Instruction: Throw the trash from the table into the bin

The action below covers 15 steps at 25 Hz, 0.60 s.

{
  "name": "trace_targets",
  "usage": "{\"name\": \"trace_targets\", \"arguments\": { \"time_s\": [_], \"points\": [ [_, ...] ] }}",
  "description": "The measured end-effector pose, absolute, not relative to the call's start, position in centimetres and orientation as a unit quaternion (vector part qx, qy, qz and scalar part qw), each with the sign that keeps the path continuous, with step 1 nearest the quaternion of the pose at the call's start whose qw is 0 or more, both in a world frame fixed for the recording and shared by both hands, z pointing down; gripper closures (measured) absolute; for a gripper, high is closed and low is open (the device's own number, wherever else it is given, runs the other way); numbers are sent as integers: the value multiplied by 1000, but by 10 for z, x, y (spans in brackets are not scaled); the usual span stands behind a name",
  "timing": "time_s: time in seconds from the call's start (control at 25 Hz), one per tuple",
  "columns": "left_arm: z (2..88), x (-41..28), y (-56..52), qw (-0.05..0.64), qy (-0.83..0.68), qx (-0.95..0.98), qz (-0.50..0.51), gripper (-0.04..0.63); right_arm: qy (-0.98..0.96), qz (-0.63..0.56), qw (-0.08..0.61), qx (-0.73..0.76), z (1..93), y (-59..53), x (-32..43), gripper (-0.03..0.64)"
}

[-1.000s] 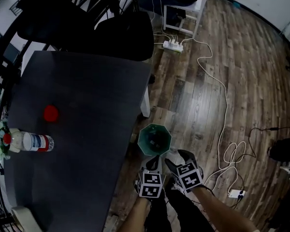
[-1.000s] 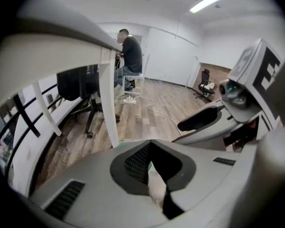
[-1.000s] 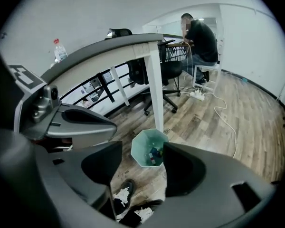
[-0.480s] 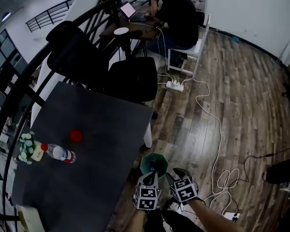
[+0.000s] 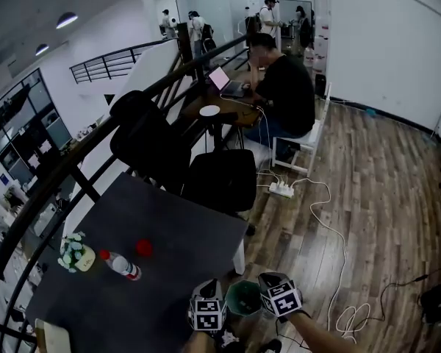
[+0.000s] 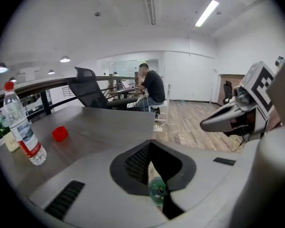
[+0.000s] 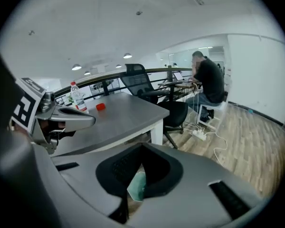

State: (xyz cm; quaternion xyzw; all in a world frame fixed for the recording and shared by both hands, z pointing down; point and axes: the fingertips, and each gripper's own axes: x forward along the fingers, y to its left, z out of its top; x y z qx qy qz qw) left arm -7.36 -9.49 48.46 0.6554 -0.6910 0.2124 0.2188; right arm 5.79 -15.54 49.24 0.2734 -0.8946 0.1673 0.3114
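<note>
The green bin (image 5: pixel 244 298) stands on the floor by the near corner of the dark table (image 5: pixel 176 256). On the table lie a red cap (image 5: pixel 143 247) and a clear bottle (image 5: pixel 120 265) with a red lid. My left gripper (image 5: pixel 209 304) and right gripper (image 5: pixel 277 291) hang side by side above the bin. In the left gripper view my left gripper (image 6: pixel 151 148) is shut and empty, the bin (image 6: pixel 156 190) showing below. My right gripper (image 7: pixel 142 147) has just been closing and is shut with nothing between its jaws, the bin (image 7: pixel 137 186) beneath it.
A small flower pot (image 5: pixel 77 254) stands beside the bottle. A black office chair (image 5: pixel 219 179) is at the table's far end. A person sits at a round desk (image 5: pixel 287 87) behind. A power strip (image 5: pixel 283 190) and cables (image 5: pixel 338 241) lie on the wooden floor.
Both grippers have risen from just over the bin. The head view has tilted up from the floor to the room, and the bin now shows between the two marker cubes.
</note>
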Motion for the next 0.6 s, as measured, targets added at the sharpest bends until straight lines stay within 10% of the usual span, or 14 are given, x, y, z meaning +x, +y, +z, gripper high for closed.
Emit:
{"name": "trace_targets", "arguments": {
  "time_s": [0.6],
  "points": [
    [473, -271, -88, 245, -779, 557, 152, 569, -947, 113, 270, 128, 452, -171, -186, 581]
  ]
}}
